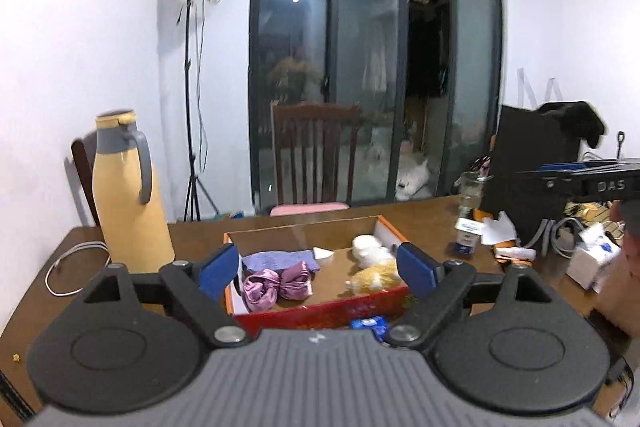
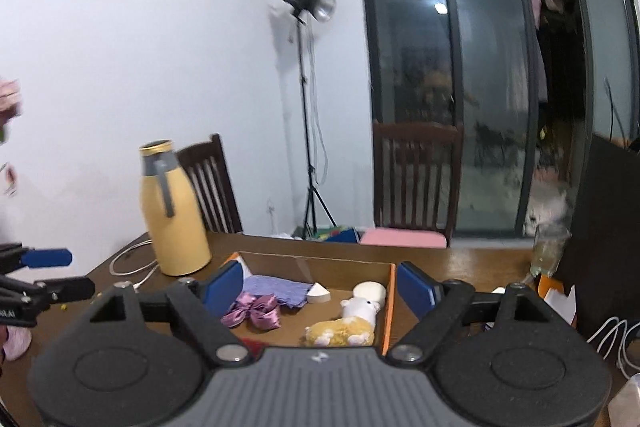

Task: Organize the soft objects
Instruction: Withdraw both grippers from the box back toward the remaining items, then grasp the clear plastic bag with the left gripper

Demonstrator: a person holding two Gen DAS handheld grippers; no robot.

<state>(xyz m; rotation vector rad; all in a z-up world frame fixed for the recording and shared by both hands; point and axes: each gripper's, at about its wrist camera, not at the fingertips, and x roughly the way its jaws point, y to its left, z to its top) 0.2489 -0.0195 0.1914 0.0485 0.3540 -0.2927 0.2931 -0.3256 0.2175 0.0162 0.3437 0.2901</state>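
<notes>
An open cardboard box (image 1: 320, 311) (image 2: 390, 291) with red and orange walls sits on the brown table. Inside lie a lilac cloth (image 1: 276, 260) (image 2: 278, 289), a purple satin bow (image 1: 276, 285) (image 2: 254, 313), a small white wedge (image 1: 323, 253) (image 2: 319, 293), a white round soft thing (image 1: 366, 245) (image 2: 370, 292) and a yellow-and-white plush sheep (image 1: 374, 277) (image 2: 348, 327). My left gripper (image 1: 318, 269) is open above the box's near side, nothing between its blue pads. My right gripper (image 2: 320, 289) is open too, holding nothing, raised over the box. The left gripper's blue fingers (image 2: 46, 258) show at the right wrist view's left edge.
A tall yellow flask (image 1: 128, 195) (image 2: 174, 215) and a white cable (image 1: 72, 267) stand left of the box. Clutter, a glass bottle (image 1: 470, 211) and a black case (image 1: 528, 167) fill the right side. Wooden chairs (image 1: 316, 155) and a light stand (image 2: 308, 115) are beyond the table.
</notes>
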